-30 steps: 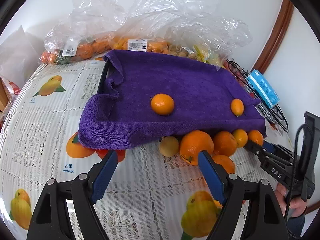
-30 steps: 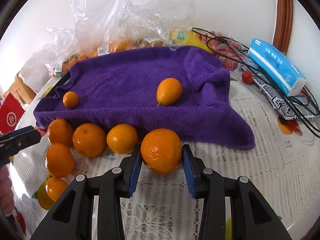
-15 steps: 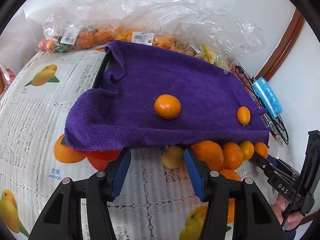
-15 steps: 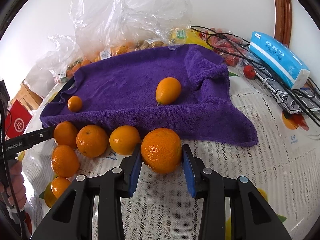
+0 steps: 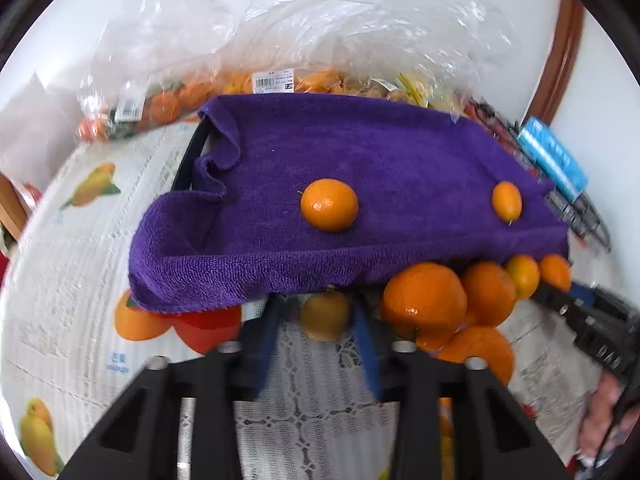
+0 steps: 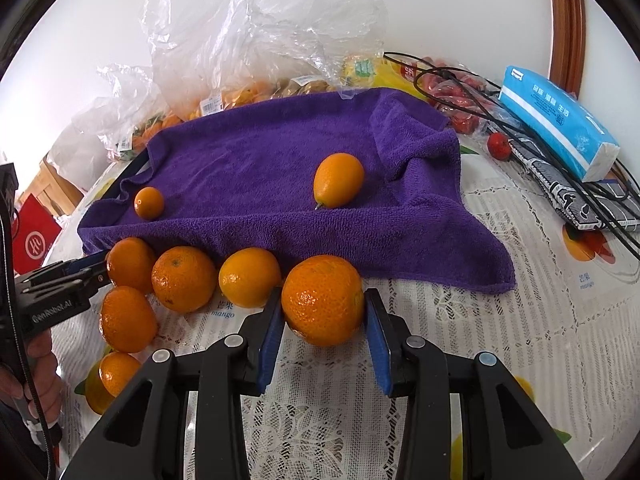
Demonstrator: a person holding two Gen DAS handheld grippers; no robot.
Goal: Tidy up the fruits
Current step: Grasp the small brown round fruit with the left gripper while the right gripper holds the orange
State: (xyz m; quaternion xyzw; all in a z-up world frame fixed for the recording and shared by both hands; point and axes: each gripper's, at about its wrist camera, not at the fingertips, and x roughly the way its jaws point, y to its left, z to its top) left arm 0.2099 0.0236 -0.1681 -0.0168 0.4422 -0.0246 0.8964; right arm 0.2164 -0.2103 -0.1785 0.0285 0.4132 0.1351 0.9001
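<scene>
Left wrist view: the left hand-held gripper (image 5: 318, 316) tilts downward, clamped on a small yellowish fruit (image 5: 326, 314) at the purple towel's (image 5: 360, 160) edge.

Right wrist view: the right hand-held gripper (image 6: 322, 320) angles down, gripping a big orange (image 6: 322, 300) on the counter (image 6: 500, 340).

a white lace cloth (image 6: 460, 344) printed with mangoes covers the bench. at the far right lies a blue tissue pack (image 6: 560, 124), propped on a black patterned pouch (image 6: 576, 196) with black cables (image 6: 472, 92) looping over it. crumpled clear plastic bags (image 6: 256, 28) pile up at the far side against the white wall. a red box (image 6: 34, 236) shows at far left.
</scene>
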